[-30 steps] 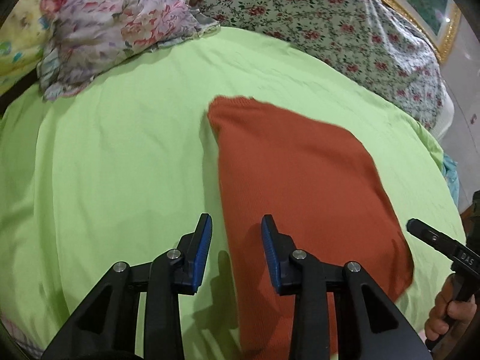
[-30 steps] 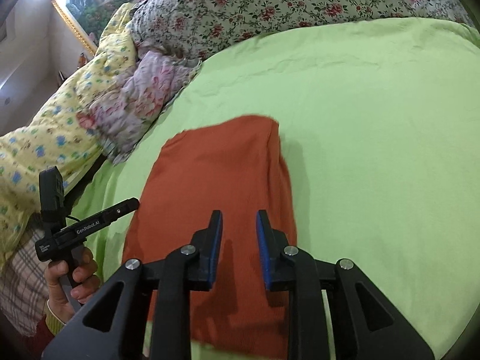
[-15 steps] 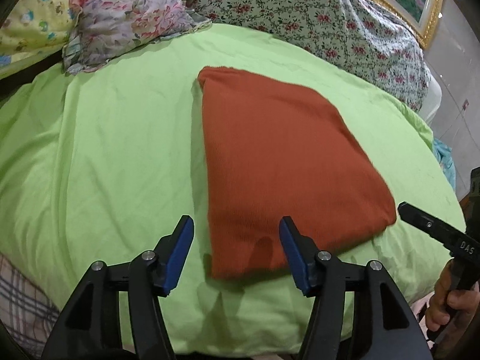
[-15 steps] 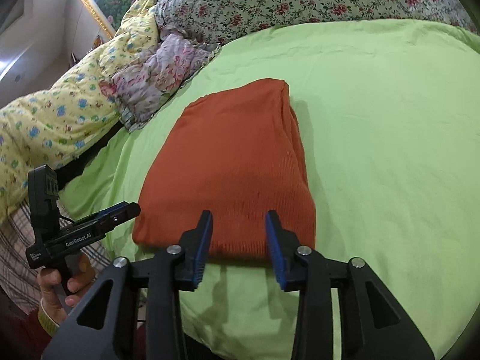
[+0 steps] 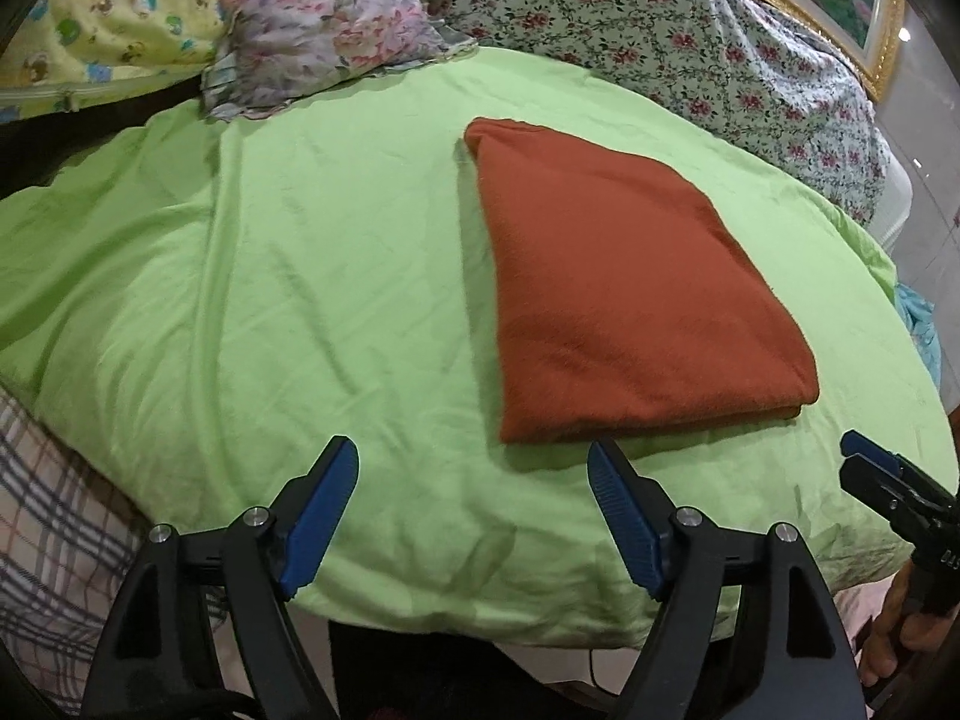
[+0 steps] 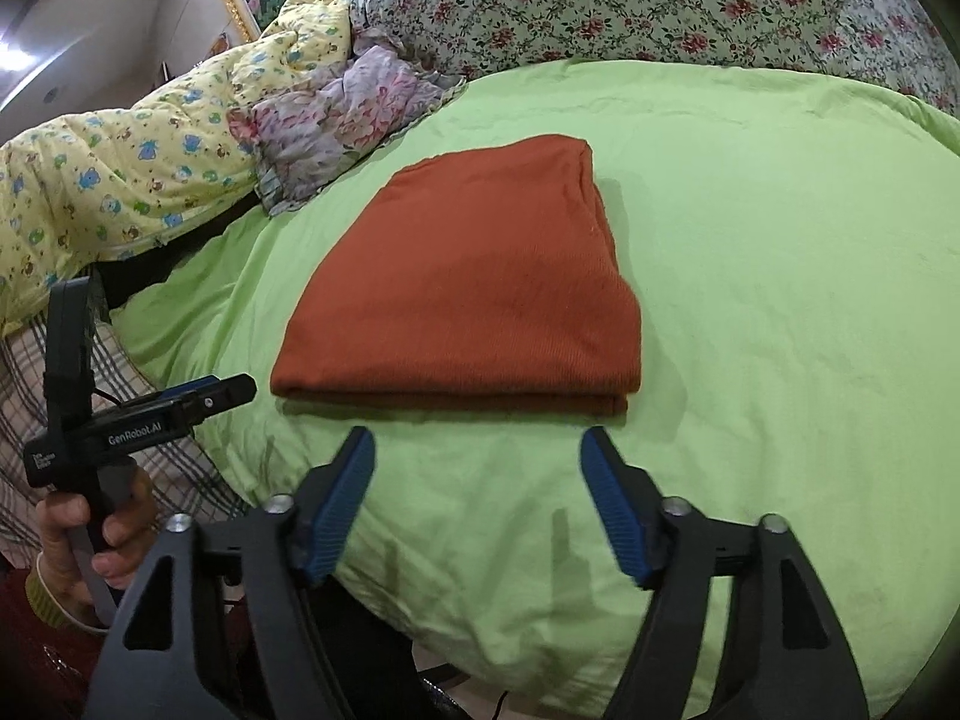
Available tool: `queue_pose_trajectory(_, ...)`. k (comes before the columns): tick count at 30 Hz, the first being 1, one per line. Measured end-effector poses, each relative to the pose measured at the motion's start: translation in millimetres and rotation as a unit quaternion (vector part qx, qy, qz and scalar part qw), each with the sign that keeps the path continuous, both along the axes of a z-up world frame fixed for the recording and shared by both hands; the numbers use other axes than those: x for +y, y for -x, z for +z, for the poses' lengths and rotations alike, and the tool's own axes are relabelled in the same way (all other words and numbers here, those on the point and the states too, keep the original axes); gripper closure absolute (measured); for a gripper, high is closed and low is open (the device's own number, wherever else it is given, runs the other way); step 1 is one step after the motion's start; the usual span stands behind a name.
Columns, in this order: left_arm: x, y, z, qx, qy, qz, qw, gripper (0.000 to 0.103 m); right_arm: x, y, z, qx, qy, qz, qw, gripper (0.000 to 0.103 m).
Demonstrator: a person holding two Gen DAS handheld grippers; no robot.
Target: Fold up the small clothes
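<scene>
Folded rust cloth flat on green sheet, floral quilt behind, left tongs and right tongs spread wide, empty

Rust-orange garment on lime-green bed sheet; beyond the gripper, red-flowered quilt, yellow cartoon-print blanket.

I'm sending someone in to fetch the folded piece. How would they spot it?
Find the lime-green sheet spread over the bed. The rust-orange garment lies flat at its middle, folded into a neat rectangle. It is plain, unlike the crumpled floral cloth and patterned quilts behind it.
</scene>
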State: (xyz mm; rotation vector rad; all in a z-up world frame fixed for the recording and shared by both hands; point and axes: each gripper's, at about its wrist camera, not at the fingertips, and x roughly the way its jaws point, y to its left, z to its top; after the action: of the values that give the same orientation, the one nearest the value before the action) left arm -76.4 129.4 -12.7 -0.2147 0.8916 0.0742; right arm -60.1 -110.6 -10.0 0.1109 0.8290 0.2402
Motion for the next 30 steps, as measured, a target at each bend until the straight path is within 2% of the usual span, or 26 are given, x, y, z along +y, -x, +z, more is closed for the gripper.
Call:
queue_pose_trajectory(7,1.9,6.9,-0.3,0.002,-0.023,0.000,0.9997,0.022,10.8,8.7,2.7,-0.009,0.008,0.009,1.000,0.022)
queue_pose_trajectory(11,-3.6,7.1,0.2,0.002,-0.047,-0.001,0.9989,0.021,15.9,9.3,1.0,-0.004,0.009,0.010,1.000,0.015)
queue_pose_trajectory(21,-16.9,3.6,-13.3,0.020,-0.095,-0.018,0.9951,0.018,31.3,11.4,-11.4,0.005,0.041,0.022,0.999,0.014)
queue_pose_trajectory(30,-22.6,-2.2,-22.1,0.036,-0.111,-0.023,0.9929,0.017,35.8,5.7,-20.2,0.018,0.047,0.021,0.999,0.014)
